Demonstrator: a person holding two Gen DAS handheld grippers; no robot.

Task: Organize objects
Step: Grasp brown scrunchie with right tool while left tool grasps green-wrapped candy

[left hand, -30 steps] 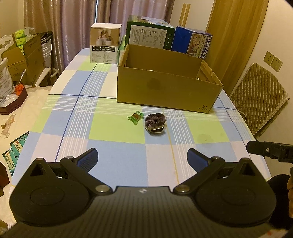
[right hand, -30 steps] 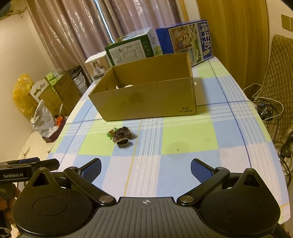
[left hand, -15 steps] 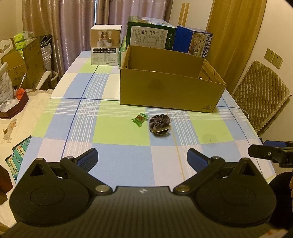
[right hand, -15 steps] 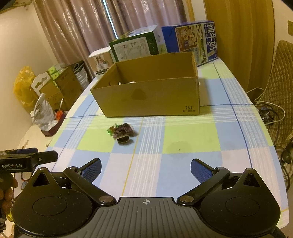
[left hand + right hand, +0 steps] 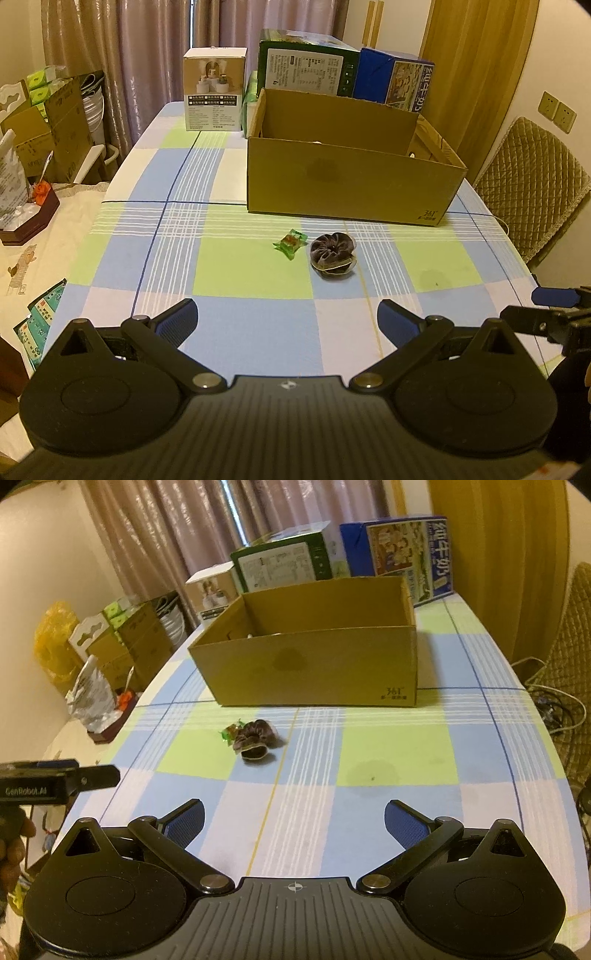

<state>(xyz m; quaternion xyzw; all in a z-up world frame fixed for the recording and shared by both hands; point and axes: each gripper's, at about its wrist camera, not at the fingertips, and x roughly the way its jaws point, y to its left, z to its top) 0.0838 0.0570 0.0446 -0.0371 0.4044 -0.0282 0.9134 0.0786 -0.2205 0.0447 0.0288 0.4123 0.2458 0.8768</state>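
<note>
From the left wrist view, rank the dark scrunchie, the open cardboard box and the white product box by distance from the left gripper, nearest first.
From the left gripper, open over the near table edge:
1. Dark scrunchie, just ahead, slightly right of centre.
2. Open cardboard box, behind it, mid-table to the right.
3. White product box, far end, left of centre.

1. A dark purple scrunchie [image 5: 333, 254] lay on the checked tablecloth [image 5: 251, 269], crumpled into a rosette, with a pale band showing at its near edge (what the band is cannot be told).
2. A small candy in a green wrapper [image 5: 290, 243] lay just beside the scrunchie, on its left, twisted ends pointing out; from the right wrist view the two seemed almost touching.
3. An open brown cardboard box [image 5: 347, 188] stood upright behind both, near them, a dark stain on its front wall.
</note>
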